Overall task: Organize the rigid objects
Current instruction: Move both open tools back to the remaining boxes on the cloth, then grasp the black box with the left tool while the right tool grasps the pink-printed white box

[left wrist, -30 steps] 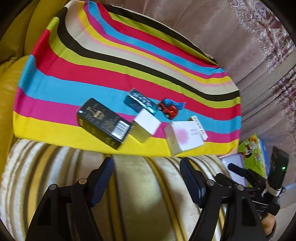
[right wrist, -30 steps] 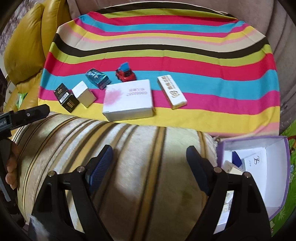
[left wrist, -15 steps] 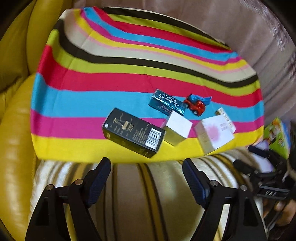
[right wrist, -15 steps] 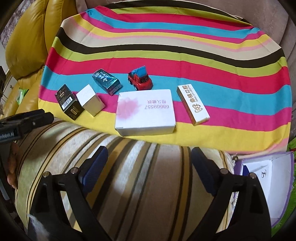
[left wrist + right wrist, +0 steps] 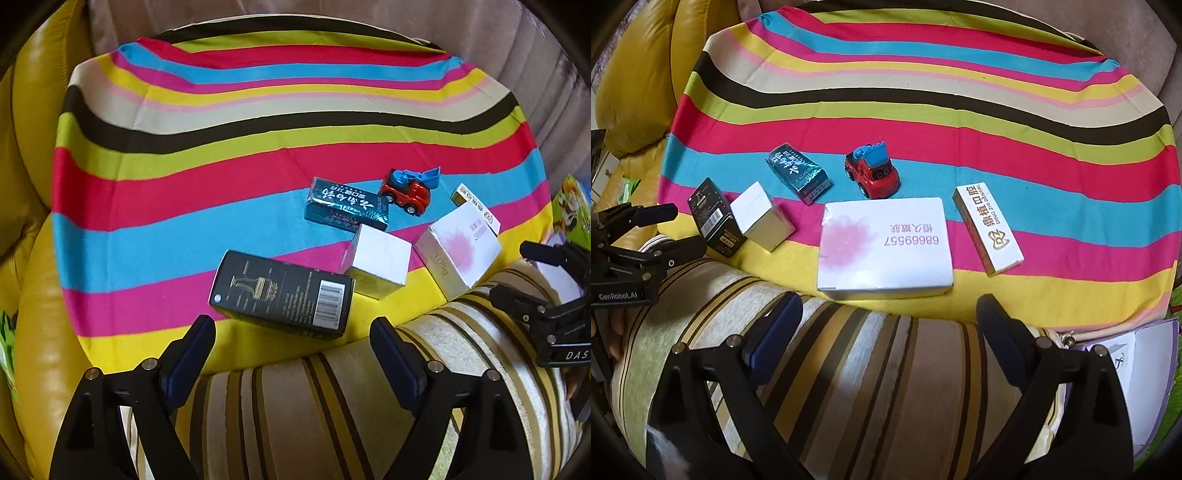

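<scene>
My left gripper (image 5: 291, 354) and right gripper (image 5: 888, 325), jaws just widened, hold nothing. The black box (image 5: 282, 293) looks light and stiff; I would grip its long flat sides.

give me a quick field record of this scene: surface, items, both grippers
surface: striped cloth spread over a sofa
items: black box, small white box, teal box, toy car, large white box, long white box
layout: all loose on the cloth's near edge, none held
left gripper: open, empty, jaws just opening, nearest the black box
right gripper: open, empty, jaws just opening, nearest the large white box
</scene>
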Demonstrator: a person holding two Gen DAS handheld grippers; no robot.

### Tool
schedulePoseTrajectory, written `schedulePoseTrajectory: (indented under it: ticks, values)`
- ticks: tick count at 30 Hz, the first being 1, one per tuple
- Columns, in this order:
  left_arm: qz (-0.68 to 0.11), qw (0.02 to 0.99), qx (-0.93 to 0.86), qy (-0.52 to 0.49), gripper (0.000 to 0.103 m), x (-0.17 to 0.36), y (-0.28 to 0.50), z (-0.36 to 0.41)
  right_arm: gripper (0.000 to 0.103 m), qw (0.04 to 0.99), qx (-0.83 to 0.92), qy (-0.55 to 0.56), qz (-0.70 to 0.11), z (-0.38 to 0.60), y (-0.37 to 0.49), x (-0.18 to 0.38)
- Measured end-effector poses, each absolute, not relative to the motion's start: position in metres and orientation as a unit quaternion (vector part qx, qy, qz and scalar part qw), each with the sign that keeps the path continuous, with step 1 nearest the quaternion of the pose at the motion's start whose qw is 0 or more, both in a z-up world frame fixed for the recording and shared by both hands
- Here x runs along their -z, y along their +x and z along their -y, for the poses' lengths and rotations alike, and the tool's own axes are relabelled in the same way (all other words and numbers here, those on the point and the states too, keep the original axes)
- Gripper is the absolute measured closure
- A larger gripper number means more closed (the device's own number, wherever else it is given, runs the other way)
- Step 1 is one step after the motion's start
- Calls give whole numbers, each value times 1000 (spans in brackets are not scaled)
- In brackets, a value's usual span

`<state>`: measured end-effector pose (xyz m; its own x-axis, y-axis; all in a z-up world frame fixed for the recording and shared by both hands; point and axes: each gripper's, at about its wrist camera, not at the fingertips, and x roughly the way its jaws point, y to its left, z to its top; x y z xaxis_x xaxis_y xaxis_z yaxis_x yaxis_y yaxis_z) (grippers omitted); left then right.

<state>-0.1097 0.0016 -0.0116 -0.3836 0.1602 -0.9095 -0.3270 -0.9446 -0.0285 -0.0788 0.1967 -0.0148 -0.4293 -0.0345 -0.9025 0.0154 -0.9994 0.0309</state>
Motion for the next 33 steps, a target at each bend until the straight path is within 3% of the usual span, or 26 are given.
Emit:
schedulePoseTrajectory:
  ticks: [33]
  values:
    - [-68,159,-801,-573,15,38,-139,1,2,16,833,551,-39,-178,-115,32]
